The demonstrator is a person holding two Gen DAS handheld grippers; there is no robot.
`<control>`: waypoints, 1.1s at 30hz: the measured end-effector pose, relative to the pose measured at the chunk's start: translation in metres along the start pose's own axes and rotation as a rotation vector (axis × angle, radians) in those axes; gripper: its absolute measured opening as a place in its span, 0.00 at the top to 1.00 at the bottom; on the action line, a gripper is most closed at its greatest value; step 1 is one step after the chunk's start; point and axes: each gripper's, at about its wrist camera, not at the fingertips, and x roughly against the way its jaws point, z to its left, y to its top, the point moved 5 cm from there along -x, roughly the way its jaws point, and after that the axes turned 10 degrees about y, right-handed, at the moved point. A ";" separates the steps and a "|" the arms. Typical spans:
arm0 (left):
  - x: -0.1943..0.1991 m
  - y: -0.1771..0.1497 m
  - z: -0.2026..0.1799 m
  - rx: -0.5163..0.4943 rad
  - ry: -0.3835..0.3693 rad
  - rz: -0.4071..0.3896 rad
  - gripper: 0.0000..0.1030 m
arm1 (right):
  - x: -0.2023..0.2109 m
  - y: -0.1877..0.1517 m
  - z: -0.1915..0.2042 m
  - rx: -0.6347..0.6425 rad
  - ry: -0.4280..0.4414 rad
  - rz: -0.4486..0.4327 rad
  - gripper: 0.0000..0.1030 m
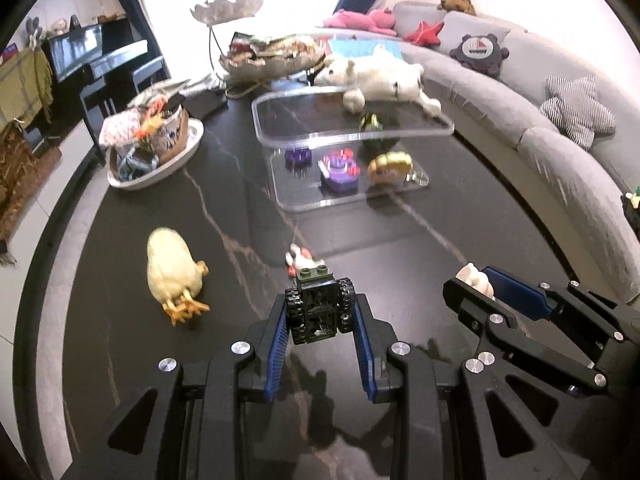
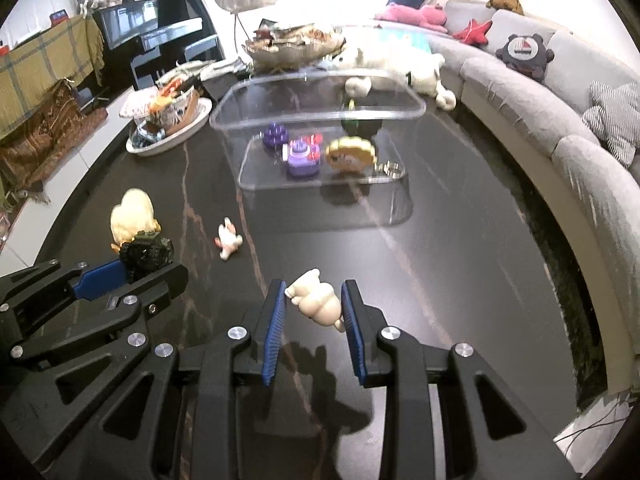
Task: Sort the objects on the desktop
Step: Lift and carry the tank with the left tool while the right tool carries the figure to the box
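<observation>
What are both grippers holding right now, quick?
Left gripper: shut on the black brick-built vehicle.
Right gripper: shut on the cream figurine.

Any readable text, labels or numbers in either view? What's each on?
"1" on the white plush dog, a dark mark near its collar; blurred, uncertain.
Round dark cushion on the sofa: a sailboat picture, no readable words.
Snack wrappers in the white dish: print too blurred to read.
Nothing else legible.

Black wheeled brick toy (image 1: 318, 306) held aloft; cream figurine (image 2: 316, 300) tilted, gripped sideways
</observation>
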 end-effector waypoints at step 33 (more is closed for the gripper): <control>0.003 0.104 -0.005 0.022 -0.021 -0.134 0.74 | 0.015 0.113 -0.018 0.033 -0.023 -0.155 0.75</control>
